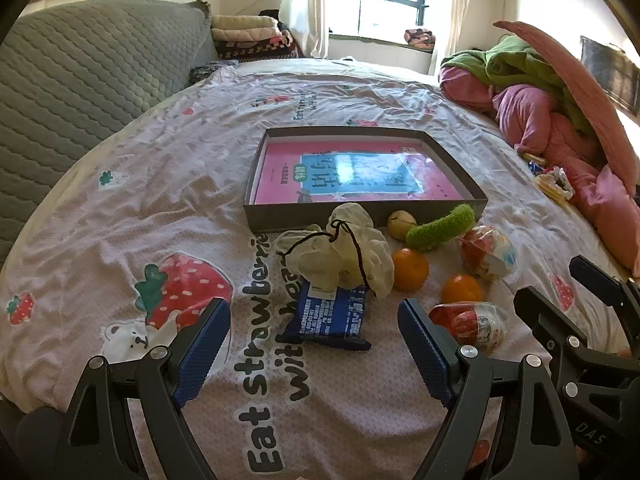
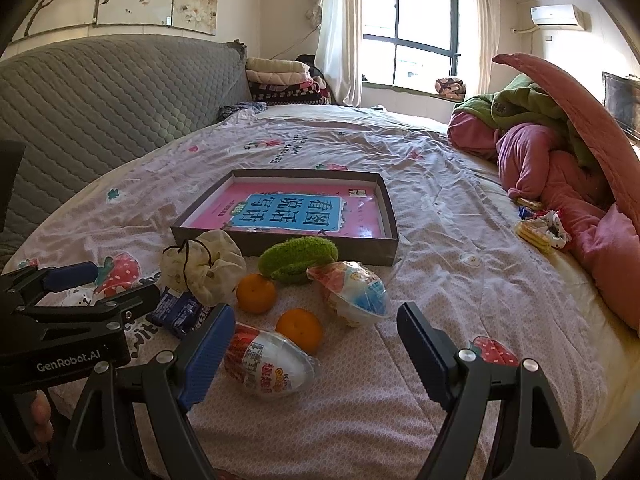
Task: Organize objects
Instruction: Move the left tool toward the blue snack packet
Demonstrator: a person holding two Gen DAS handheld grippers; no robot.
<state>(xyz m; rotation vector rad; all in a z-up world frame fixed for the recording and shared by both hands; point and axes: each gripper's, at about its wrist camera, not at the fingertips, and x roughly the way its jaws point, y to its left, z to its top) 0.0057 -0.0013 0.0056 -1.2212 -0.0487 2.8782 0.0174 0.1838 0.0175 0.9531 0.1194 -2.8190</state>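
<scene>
Lying on the strawberry bed sheet (image 1: 120,184) is a little pile of things, just in front of a shallow grey box (image 2: 280,246). A pink and blue book (image 2: 296,210) sits flat inside the box.

The left gripper (image 1: 314,338) hangs over the sheet with its fingers spread wide and nothing held. A blue snack packet (image 1: 326,316) lies between the two blue pads, but they do not touch it. Behind the packet is a cream drawstring bag (image 1: 348,248), resting partly on it.

The right gripper (image 2: 316,344) is wide open too and holds nothing. A plastic toy egg (image 2: 268,364) lies beside its left finger, and one orange (image 2: 299,330) sits just behind that egg. A second orange (image 2: 256,293) is near the bag. Another toy egg (image 2: 354,292) lies to the right, touching a fuzzy green thing (image 2: 298,258), maybe a hair band. A small yellowish fruit (image 1: 401,224), hard to make out, sits against the box wall.

Pink and green blankets (image 2: 552,160) are heaped at the far right.
</scene>
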